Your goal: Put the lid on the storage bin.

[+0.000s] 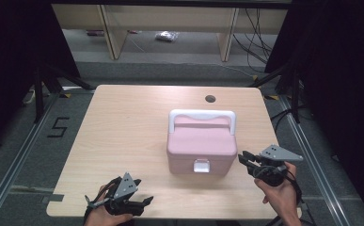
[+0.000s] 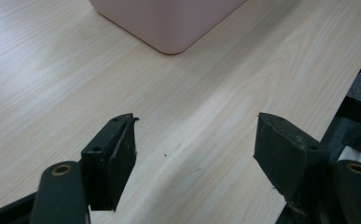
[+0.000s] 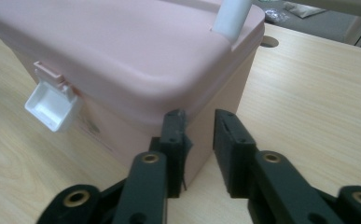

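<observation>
While both tongs gape, the pink box [image 1: 201, 149] sits between them.

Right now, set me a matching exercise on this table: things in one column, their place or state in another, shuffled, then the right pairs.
Things:
1. white latch
2. white handle
3. left tongs
4. right tongs

Place or state:
A. close beside the pink box's right front corner, a narrow gap between the jaws
B. flipped open on the box's front wall
C. at the table's near edge, jaws wide apart over bare wood
D. arching over the far part of the lid

Pairs: 1-B, 2-D, 3-C, 4-A
</observation>
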`<state>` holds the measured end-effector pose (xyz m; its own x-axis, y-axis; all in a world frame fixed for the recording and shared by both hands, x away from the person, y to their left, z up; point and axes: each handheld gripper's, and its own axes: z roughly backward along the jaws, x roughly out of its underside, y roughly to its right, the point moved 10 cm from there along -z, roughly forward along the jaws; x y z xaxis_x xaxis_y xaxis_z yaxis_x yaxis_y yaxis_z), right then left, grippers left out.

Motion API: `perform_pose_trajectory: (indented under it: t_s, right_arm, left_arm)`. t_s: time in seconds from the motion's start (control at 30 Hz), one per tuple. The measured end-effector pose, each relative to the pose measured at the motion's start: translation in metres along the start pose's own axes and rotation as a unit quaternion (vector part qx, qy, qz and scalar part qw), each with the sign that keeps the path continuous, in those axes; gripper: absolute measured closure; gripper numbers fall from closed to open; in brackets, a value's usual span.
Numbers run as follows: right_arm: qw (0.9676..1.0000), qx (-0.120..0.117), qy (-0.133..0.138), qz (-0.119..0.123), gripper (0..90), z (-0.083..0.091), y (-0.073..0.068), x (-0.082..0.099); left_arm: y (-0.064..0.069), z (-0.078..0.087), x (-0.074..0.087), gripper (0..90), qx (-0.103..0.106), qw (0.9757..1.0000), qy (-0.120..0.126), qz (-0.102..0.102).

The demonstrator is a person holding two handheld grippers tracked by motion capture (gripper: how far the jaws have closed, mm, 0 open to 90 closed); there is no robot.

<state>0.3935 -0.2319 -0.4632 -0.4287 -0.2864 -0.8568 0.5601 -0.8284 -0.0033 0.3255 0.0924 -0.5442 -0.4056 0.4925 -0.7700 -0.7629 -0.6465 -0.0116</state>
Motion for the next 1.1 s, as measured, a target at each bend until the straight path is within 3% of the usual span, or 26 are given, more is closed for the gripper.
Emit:
perform_pose_trajectory:
  t_s: [0.07,0.1,0.2,0.23,0.3,0.37,0.4,0.47,0.5,0.53,0.57,0.6,0.73,0.77,0.83,0.9,1.03,1.1]
  right_arm:
    - [0.9996,0.005,-0.006,-0.029,57.8,0.002,-0.001,0.004]
    - [0.9997,0.004,-0.002,-0.026,55.0,0.001,0.0,0.003]
    - [0.9987,0.007,-0.006,-0.049,46.3,0.003,0.001,0.009]
    - [0.9994,0.015,-0.002,-0.032,44.0,0.004,0.007,0.01]
    - [0.9983,0.006,0.0,-0.057,40.6,0.005,0.006,0.014]
    - [0.9971,0.004,-0.003,-0.077,35.9,0.007,0.004,0.018]
    - [0.9981,0.008,0.006,-0.061,33.7,0.007,0.008,0.019]
    - [0.9973,0.003,0.004,-0.074,31.1,0.007,0.005,0.021]
    - [0.998,0.001,0.001,-0.063,29.3,0.006,0.006,0.023]
    - [0.9966,0.003,-0.003,-0.082,27.5,0.005,0.003,0.026]
    - [0.9978,0.003,0.0,-0.067,27.0,0.005,0.005,0.026]
    - [0.9972,-0.001,-0.006,-0.074,26.3,0.005,0.002,0.028]
    - [0.9984,0.003,0.001,-0.056,21.1,0.005,0.002,0.03]
    - [0.9967,-0.007,-0.003,-0.081,18.7,0.005,-0.005,0.032]
    - [0.9972,-0.01,0.002,-0.074,17.2,0.005,-0.005,0.034]
    - [0.9988,-0.008,0.002,-0.048,16.7,0.007,-0.003,0.037]
    - [0.9969,-0.027,-0.008,-0.074,15.9,0.009,-0.013,0.044]
    - [0.999,-0.019,0.003,-0.041,15.9,0.01,-0.008,0.044]
  left_arm:
    - [0.0,0.0,0.0,28.8,-0.001,1.0,0.004,0.003]
    - [0.001,-0.001,0.0,28.7,0.001,0.9999,0.01,0.011]
    - [0.001,0.002,0.001,28.7,0.001,1.0,0.002,0.002]
    - [0.001,0.003,0.001,28.6,0.0,1.0,0.003,0.006]
    - [-0.002,0.005,0.001,28.6,-0.003,1.0,0.003,-0.002]
    - [-0.001,0.005,0.001,28.6,-0.001,0.9999,0.009,0.007]
    - [-0.001,0.005,0.001,28.6,0.001,1.0,0.007,0.005]
    - [-0.001,0.006,0.002,28.6,0.001,1.0,0.007,0.003]
    - [-0.002,0.007,0.003,28.5,-0.004,1.0,0.0,0.002]
    - [-0.001,0.006,0.002,28.5,-0.003,1.0,0.005,0.006]
    - [-0.001,0.006,0.003,28.4,-0.003,1.0,0.005,0.006]
    - [-0.001,0.005,0.002,28.4,-0.002,0.9999,0.008,0.005]
    - [0.001,0.004,0.003,28.0,-0.002,0.9998,0.012,0.013]
    - [0.002,0.005,0.004,27.9,-0.001,0.9999,0.008,0.013]
    - [0.002,0.005,0.004,27.9,-0.002,0.9998,0.013,0.013]
    - [0.0,0.006,0.005,27.6,-0.007,0.9999,0.008,0.007]
    - [0.001,0.007,0.006,26.5,-0.008,0.9999,0.005,0.011]
    - [0.002,0.006,0.007,25.4,-0.007,0.9999,0.008,0.013]
